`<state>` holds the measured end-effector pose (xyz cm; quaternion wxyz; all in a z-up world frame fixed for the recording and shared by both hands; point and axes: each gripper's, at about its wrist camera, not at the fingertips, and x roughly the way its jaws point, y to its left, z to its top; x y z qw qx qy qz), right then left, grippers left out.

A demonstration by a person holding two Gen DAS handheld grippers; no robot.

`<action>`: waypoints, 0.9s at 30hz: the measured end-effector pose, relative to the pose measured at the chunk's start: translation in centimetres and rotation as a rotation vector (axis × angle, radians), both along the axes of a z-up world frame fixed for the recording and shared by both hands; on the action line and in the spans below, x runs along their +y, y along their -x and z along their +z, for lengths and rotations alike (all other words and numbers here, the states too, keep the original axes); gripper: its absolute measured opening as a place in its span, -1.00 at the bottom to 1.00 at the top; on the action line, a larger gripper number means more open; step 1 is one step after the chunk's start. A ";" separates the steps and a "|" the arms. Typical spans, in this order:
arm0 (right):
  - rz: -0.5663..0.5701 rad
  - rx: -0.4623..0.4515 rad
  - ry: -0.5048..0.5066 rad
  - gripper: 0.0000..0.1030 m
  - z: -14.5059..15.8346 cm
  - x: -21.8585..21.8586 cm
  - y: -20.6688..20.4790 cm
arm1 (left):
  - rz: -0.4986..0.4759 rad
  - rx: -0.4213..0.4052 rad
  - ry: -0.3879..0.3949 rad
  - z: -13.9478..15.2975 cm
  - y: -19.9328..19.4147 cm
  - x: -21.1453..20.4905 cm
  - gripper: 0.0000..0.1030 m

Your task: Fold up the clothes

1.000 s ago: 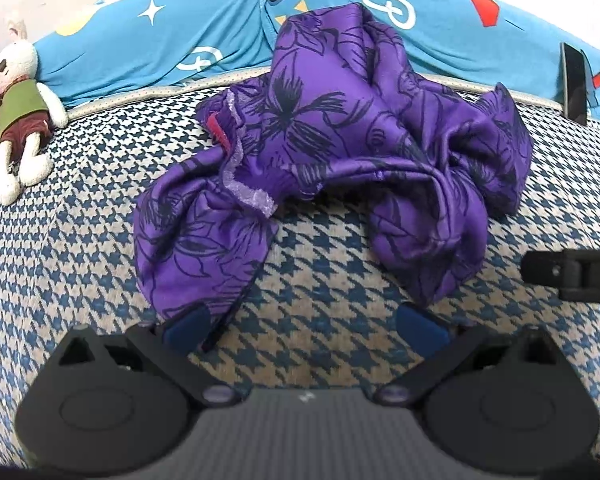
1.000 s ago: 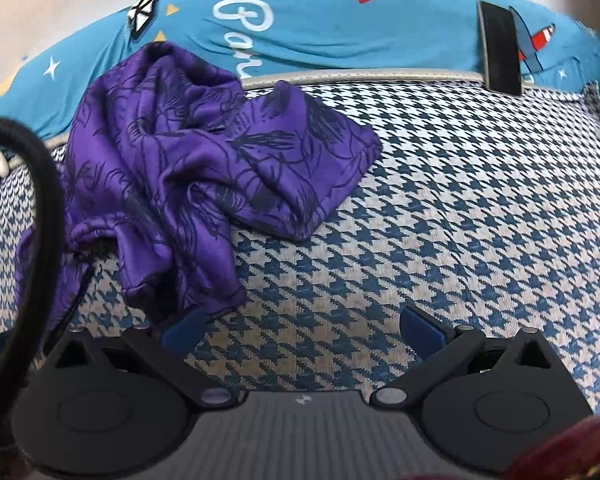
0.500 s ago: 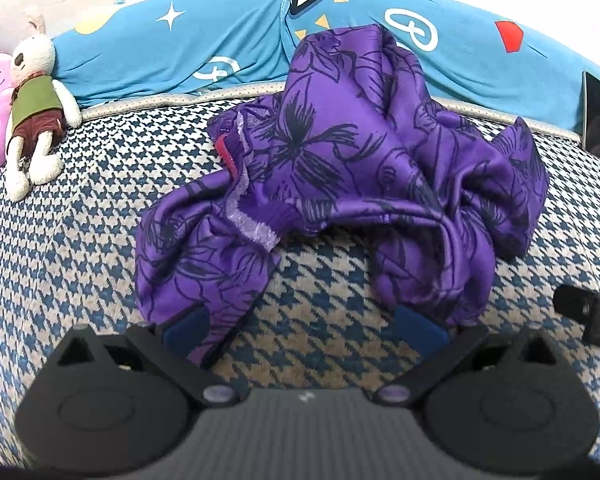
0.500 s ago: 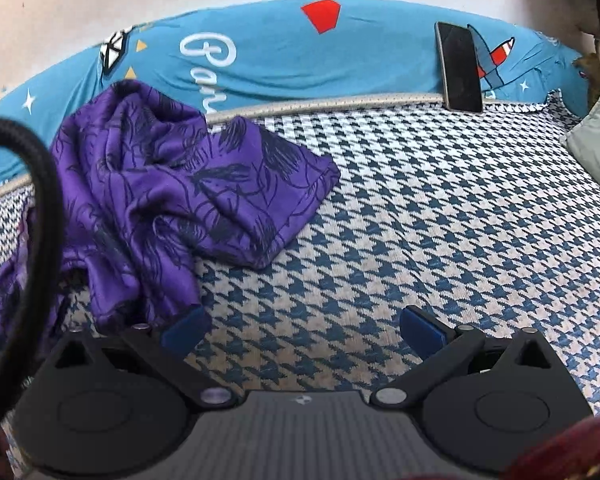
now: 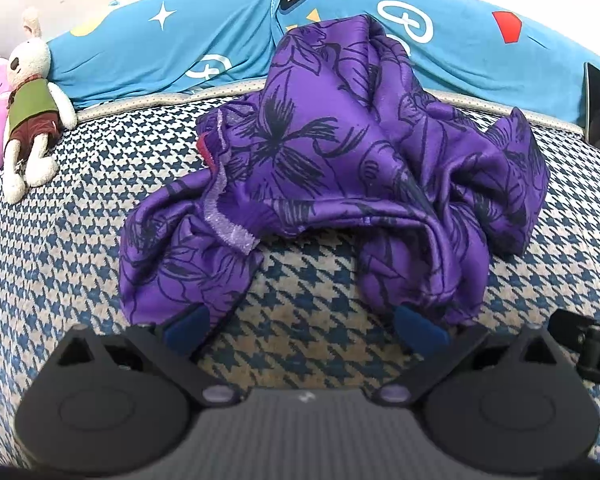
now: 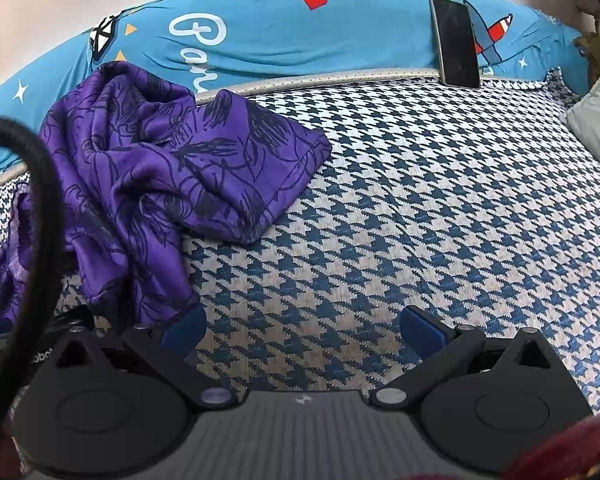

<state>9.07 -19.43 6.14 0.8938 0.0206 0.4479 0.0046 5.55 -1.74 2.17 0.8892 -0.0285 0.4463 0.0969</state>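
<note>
A crumpled purple garment with a dark floral print [image 5: 332, 168] lies heaped on the houndstooth bed cover [image 5: 308, 292]. My left gripper [image 5: 302, 330] is open just in front of it, each blue fingertip [image 5: 186, 326] at a near edge of the cloth, nothing clamped. In the right wrist view the same garment [image 6: 172, 168] lies to the left. My right gripper [image 6: 302, 328] stands open over bare cover, its left fingertip [image 6: 182, 326] beside the cloth's lower fold.
A blue patterned pillow [image 5: 228, 36] runs along the back. A plush rabbit [image 5: 30, 120] lies far left. A phone [image 6: 456, 42] leans on the pillow at the right. A grey cushion [image 6: 596, 120] sits far right. A black cable [image 6: 40, 208] crosses the right view's left side.
Both grippers have moved forward and a little down toward the garment. In the right wrist view the view has swung rightward, showing more bare cover. The cloth itself has not moved.
</note>
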 end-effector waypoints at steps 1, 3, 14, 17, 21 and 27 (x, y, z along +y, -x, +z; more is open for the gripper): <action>-0.002 0.000 0.001 1.00 0.0 -0.1 0.0 | 0.000 0.000 0.000 0.0 0.0 -0.1 1.00; -0.009 0.005 0.009 1.00 -0.1 -0.4 -0.1 | 0.000 0.000 0.001 0.0 0.0 -0.2 1.00; -0.069 0.022 0.012 1.00 -0.5 -2.1 -0.3 | -0.015 -0.014 -0.011 0.0 0.1 -1.0 1.00; -0.079 0.020 0.016 1.00 -0.4 -2.5 -0.4 | -0.023 -0.021 -0.019 0.1 0.1 -1.3 1.00; -0.086 0.019 0.024 1.00 -0.5 -2.9 -0.6 | -0.034 -0.033 -0.036 0.1 0.2 -1.8 1.00; -0.075 0.004 0.014 1.00 -0.3 -3.3 -0.9 | -0.040 -0.057 -0.048 0.3 0.5 -2.0 1.00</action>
